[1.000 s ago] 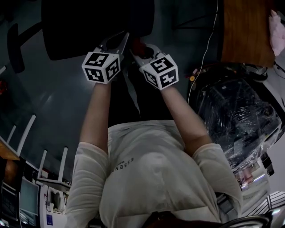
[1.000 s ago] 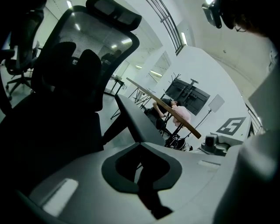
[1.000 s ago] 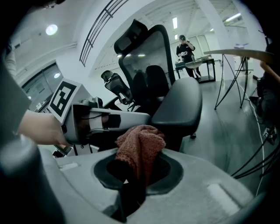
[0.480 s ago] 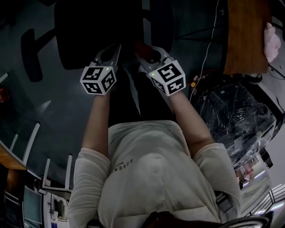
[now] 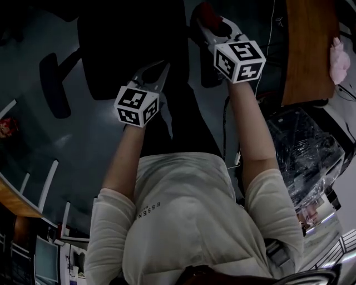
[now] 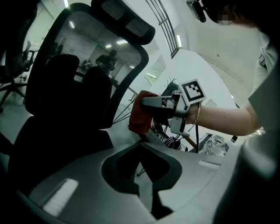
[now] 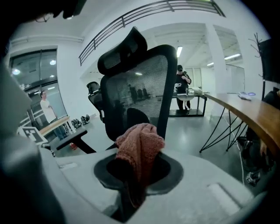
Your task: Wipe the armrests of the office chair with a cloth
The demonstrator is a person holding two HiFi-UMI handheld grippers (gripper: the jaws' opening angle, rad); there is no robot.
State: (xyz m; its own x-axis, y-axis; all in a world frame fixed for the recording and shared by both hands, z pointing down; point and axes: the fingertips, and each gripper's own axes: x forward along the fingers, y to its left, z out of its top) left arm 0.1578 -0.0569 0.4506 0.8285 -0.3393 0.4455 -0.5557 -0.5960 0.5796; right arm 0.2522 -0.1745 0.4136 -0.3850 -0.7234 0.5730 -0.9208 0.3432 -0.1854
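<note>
The black office chair stands ahead of me, with its left armrest out to the left. My right gripper is raised at the chair's right side, shut on a reddish cloth. A dark part that looks like the right armrest lies just below it. In the right gripper view the cloth bulges up out of the jaws before the mesh back. My left gripper hangs lower, over the seat's front, shut and holding nothing. It faces the mesh back and the cloth.
A wooden desk runs along the right with a pink bundle on it. A plastic-wrapped bulky thing sits below it, and a white cable hangs nearby. Rail posts stand at the left. People stand far off.
My right gripper has gone forward and to the right with the cloth, away from the left gripper. The left gripper has stayed low near the seat. The chair has shifted right in view.
</note>
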